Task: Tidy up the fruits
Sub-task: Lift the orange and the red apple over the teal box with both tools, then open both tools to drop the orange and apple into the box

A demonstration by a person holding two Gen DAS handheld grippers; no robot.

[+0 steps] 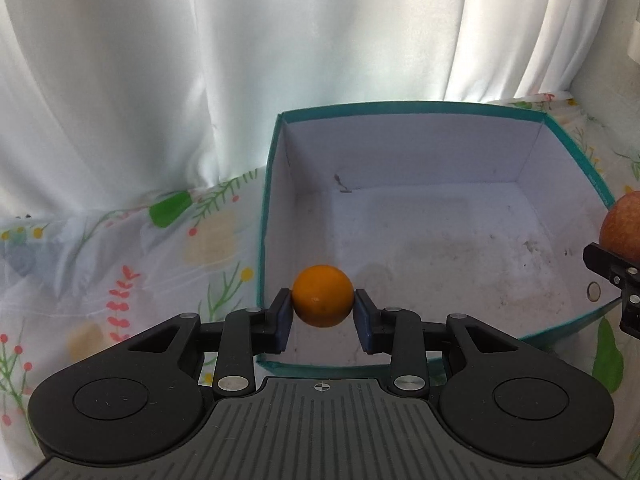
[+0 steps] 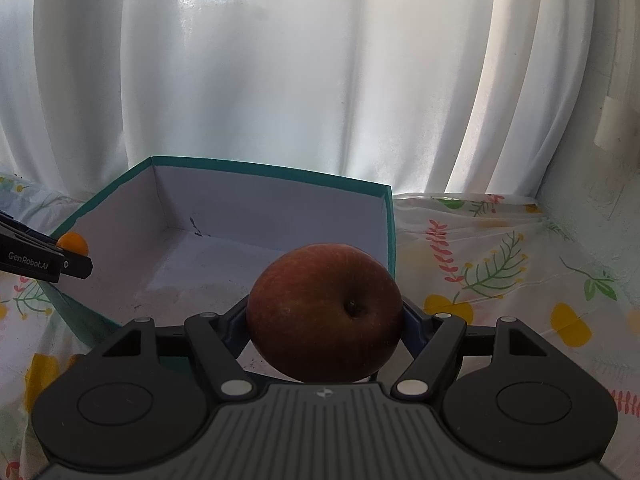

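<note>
The white curtain point(image 2: 280, 80) is hanging behind the box point(image 1: 400, 152), and the floral tablecloth point(image 2: 500, 280) is spreading out under the box and on both sides of it. The box, teal outside and white inside, is sitting open-topped ahead of both my tools, its floor scuffed with dark specks. My right gripper point(image 2: 325, 316) is clamping a red apple point(image 2: 324, 312) between its jaws, holding it above the box's near right corner; in the left wrist view that apple point(image 1: 622, 224) is showing at the box's right wall. My left gripper point(image 1: 322, 308) is pinching a small orange point(image 1: 322, 295) between its blue pads point(image 1: 282, 320), holding it just inside the box's near left corner, above the floor. From the right wrist view, that orange point(image 2: 73, 243) is peeking over the box's left rim.
</note>
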